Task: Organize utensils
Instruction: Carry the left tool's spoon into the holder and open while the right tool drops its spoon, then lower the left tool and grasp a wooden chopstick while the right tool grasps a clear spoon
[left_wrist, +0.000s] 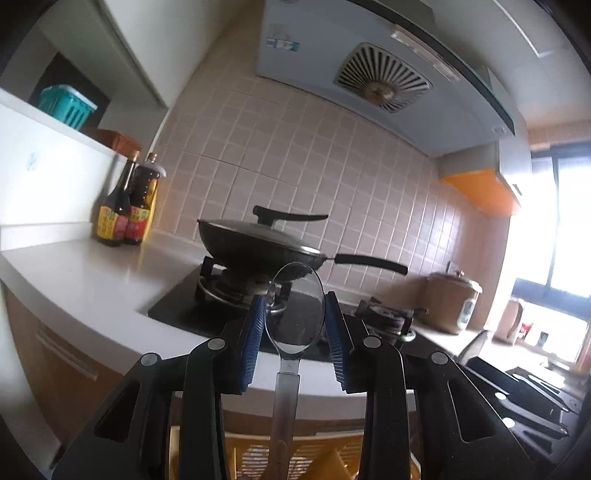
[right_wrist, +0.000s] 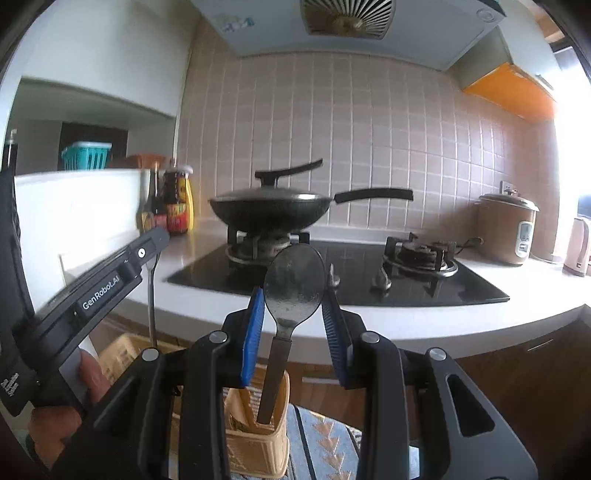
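Gripping a clear spoon (left_wrist: 295, 306) at frame centre, the left gripper (left_wrist: 295, 332) mirrors the right gripper (right_wrist: 293, 325), clamped on a metal spoon (right_wrist: 293, 280).

Left tool (left_wrist: 295, 328) pointing level, blue pads (left_wrist: 255, 343) set a little apart, clear spoon (left_wrist: 293, 317) standing up between them. Right tool (right_wrist: 293, 317) tipped slightly down, pads a little apart, metal spoon (right_wrist: 293, 280) between. Hand (right_wrist: 70, 402) wrapped around left tool's black body.

wok (right_wrist: 269, 212) on left burner | bottles (right_wrist: 168, 206) left | rice cooker (right_wrist: 508, 230) right
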